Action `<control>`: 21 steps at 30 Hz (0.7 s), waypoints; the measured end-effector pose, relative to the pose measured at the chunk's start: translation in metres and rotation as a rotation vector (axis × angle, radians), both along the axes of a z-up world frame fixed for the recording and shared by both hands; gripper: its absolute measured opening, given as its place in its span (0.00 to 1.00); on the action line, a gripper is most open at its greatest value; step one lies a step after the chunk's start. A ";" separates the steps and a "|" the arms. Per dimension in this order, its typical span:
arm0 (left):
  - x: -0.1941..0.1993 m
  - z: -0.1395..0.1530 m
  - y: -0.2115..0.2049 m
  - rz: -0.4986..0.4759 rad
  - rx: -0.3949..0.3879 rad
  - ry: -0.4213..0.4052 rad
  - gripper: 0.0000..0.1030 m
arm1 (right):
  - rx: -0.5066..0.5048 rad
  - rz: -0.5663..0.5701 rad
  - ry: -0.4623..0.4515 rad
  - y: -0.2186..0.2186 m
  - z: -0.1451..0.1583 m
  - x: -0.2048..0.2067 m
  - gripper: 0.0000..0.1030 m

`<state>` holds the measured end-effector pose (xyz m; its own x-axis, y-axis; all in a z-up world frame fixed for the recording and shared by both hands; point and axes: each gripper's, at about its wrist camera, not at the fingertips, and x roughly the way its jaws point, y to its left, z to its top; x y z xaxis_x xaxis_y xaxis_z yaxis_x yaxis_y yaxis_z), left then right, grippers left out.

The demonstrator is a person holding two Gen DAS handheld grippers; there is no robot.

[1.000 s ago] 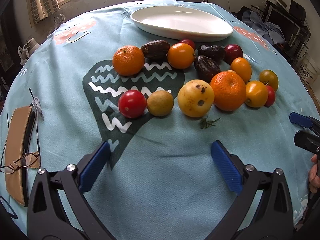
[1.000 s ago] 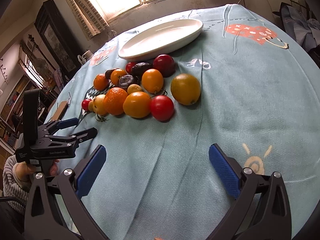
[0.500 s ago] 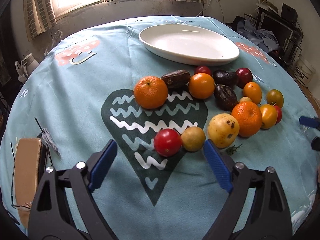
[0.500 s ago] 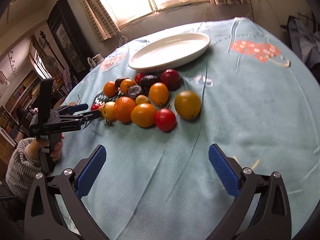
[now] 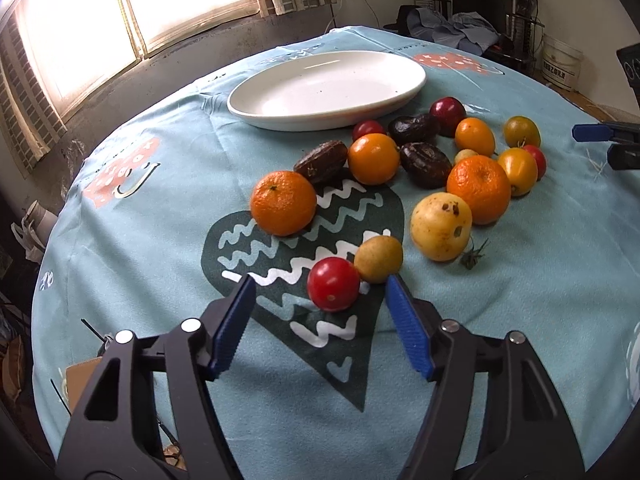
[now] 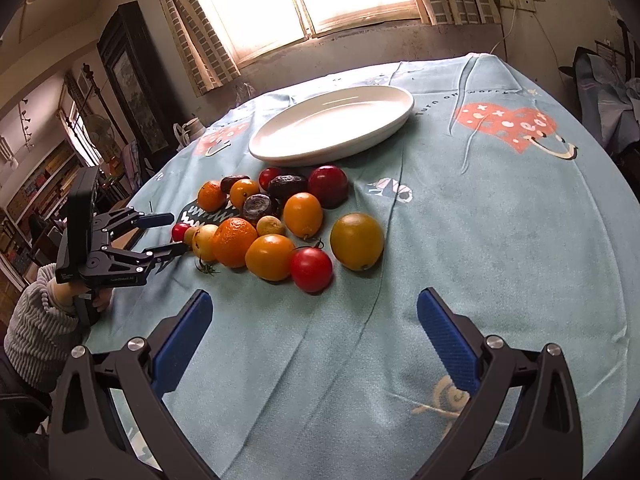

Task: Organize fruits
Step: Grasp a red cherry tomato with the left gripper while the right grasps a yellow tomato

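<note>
Several fruits lie in a cluster on the blue tablecloth: a red tomato [image 5: 333,284], a small yellow fruit [image 5: 378,259], a spotted yellow fruit [image 5: 441,226], two mandarins [image 5: 283,203], dark dates [image 5: 425,159]. A white oval plate [image 5: 326,88] stands empty behind them. My left gripper [image 5: 320,300] is open, its fingertips flanking the red tomato just in front of it without touching. My right gripper [image 6: 314,316] is open and empty above the cloth, short of another red tomato [image 6: 311,269] and a yellow-green fruit [image 6: 356,241].
The left gripper [image 6: 160,232] and the hand holding it show at the left of the right wrist view. The right gripper's tips [image 5: 600,136] show at the right edge of the left wrist view. The round table's edge falls away on all sides. A tan case [image 5: 78,380] lies near left.
My left gripper has moved forward and risen, bringing its open fingers up to the red tomato. My right gripper has lifted and tilted up slightly. No fruit has moved.
</note>
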<state>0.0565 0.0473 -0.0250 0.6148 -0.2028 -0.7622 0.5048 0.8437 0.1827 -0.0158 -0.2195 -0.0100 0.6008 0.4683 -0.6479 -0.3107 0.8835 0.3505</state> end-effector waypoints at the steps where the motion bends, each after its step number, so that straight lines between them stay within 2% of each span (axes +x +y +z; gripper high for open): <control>1: -0.001 -0.003 0.000 -0.016 0.001 0.008 0.60 | 0.008 -0.001 0.004 0.000 -0.001 0.001 0.99; 4: 0.002 -0.005 0.001 -0.045 -0.009 0.024 0.57 | 0.019 -0.005 0.007 -0.002 -0.001 0.001 0.99; 7: 0.007 -0.004 -0.002 -0.057 -0.034 0.041 0.49 | 0.018 -0.010 0.006 -0.002 -0.001 0.001 0.99; 9: 0.006 -0.007 -0.005 -0.074 -0.039 0.059 0.36 | 0.012 -0.013 -0.002 -0.002 0.000 0.000 0.98; 11: 0.003 -0.007 -0.005 -0.068 -0.044 0.053 0.34 | 0.003 -0.014 -0.008 -0.002 0.001 -0.001 0.92; 13: 0.001 -0.004 0.002 -0.034 -0.079 0.056 0.26 | -0.008 -0.013 -0.007 -0.001 0.002 0.000 0.86; 15: -0.002 -0.002 0.013 0.017 -0.147 0.071 0.26 | -0.026 -0.006 0.004 0.000 0.000 0.005 0.76; 18: -0.005 0.001 0.016 0.099 -0.172 0.058 0.26 | -0.075 0.001 0.017 0.005 -0.002 0.019 0.72; 21: -0.002 0.005 0.016 0.139 -0.244 0.071 0.26 | -0.126 -0.006 0.029 0.011 -0.005 0.036 0.68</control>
<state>0.0541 0.0633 -0.0200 0.5962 -0.3030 -0.7435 0.3851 0.9205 -0.0664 0.0206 -0.2090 -0.0150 0.5836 0.3784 -0.7185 -0.2970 0.9229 0.2448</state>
